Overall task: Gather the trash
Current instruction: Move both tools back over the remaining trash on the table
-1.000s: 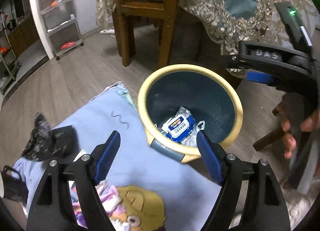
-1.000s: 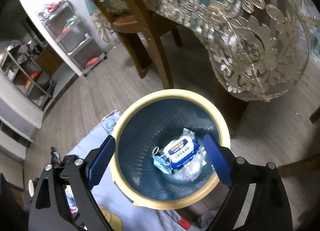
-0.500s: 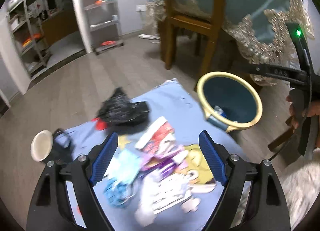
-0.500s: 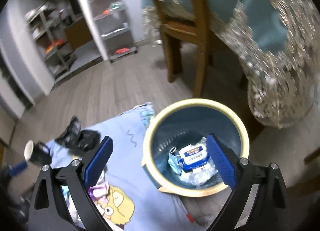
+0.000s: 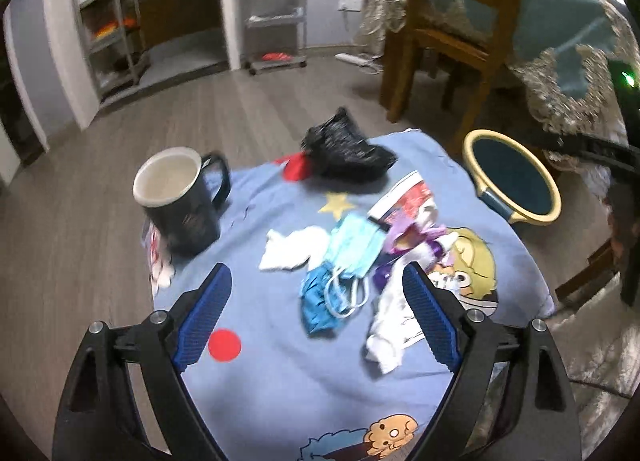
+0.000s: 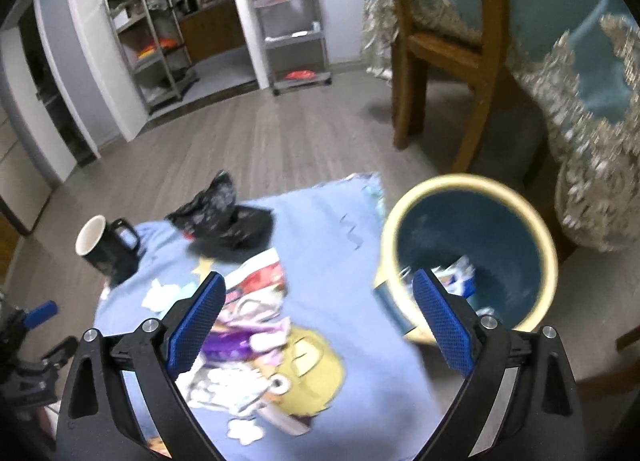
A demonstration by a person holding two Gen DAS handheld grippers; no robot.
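A blue cartoon cloth point(image 5: 280, 361) carries loose trash: face masks point(image 5: 344, 257), white tissues point(image 5: 292, 253), colourful wrappers point(image 5: 408, 205) and a black plastic bag point(image 5: 348, 151). A yellow-rimmed dark bin point(image 5: 514, 185) stands at its right edge and also shows in the right wrist view point(image 6: 468, 253) with packets inside. My left gripper point(image 5: 316, 317) is open and empty above the masks. My right gripper point(image 6: 320, 321) is open and empty between the wrappers point(image 6: 252, 301) and the bin.
A black mug point(image 5: 180, 197) stands on the cloth's left side. A wooden chair point(image 5: 452, 37) and a table with lace-trimmed cloth point(image 6: 580, 73) are behind the bin. Metal shelves point(image 6: 292, 13) line the far wall. The floor is wood laminate.
Both grippers have swung left, away from over the bin toward the trash on the cloth. The left one has moved farther and closer to the masks. Both stayed open.
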